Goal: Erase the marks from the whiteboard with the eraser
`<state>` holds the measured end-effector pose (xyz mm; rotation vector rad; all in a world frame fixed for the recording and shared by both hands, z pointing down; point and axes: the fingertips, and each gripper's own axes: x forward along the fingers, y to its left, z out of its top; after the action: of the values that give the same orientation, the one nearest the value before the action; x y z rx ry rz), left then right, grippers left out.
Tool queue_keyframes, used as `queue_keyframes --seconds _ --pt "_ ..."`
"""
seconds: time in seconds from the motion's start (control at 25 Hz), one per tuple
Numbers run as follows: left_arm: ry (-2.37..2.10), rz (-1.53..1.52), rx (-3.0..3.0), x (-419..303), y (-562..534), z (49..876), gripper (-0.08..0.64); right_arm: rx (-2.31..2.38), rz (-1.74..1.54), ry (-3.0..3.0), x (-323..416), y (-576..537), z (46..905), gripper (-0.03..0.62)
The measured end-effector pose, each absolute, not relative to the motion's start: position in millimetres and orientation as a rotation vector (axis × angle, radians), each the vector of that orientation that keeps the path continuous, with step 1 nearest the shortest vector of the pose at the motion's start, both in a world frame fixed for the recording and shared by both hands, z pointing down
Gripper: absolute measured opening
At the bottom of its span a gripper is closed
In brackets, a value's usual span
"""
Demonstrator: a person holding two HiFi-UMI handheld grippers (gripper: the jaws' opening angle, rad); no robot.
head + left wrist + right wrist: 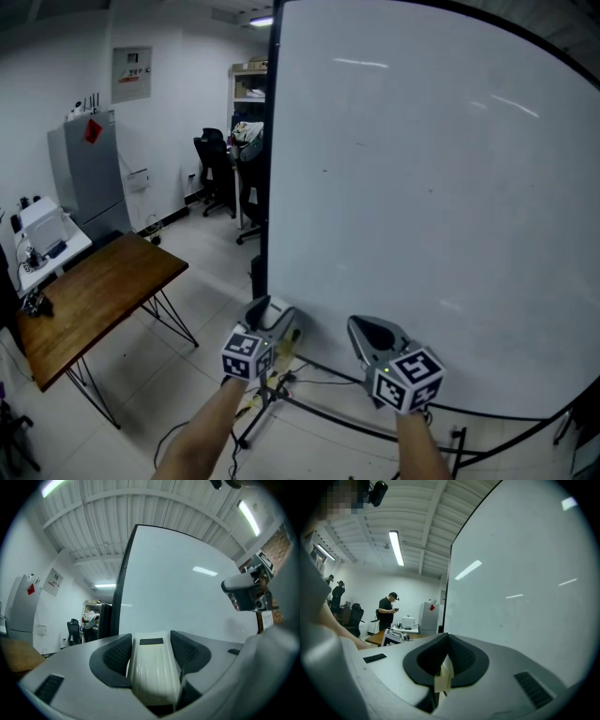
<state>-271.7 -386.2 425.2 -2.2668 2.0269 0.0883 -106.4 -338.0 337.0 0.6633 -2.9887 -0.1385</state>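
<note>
Between the pads of the left claw (151,645), lower centre of the left gripper view: white ribbed eraser (155,677), clamped across its sides. Looks light, with a hard plastic shell; ribs likely stop slipping, so the side grip suits it. Right claw (449,654) closed, small cream strip (443,679) at its pads. Whiteboard (422,187) fills the right of the head view, nearly clean, faint specks only.

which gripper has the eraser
The left gripper: a white eraser is clamped between its pads. The right gripper has its jaws together, with no eraser between them.
</note>
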Motion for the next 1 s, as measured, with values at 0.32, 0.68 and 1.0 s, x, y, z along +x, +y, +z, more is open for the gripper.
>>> queue_keyframes --seconds 0.32,0.68,1.0 --pt "2.062 0.038 -2.258 -274 -380 436 0.259 0.657 -0.128 -2.990 -108 -339 338 -0.003" --pt "2.103 -0.054 -2.243 -280 -372 448 0.261 0.596 -0.120 -3.009 -120 -334 341 -0.003" --pt "2.095 0.035 -2.236 -279 -385 429 0.261 0.620 -0.111 -2.994 -111 -337 344 -0.003"
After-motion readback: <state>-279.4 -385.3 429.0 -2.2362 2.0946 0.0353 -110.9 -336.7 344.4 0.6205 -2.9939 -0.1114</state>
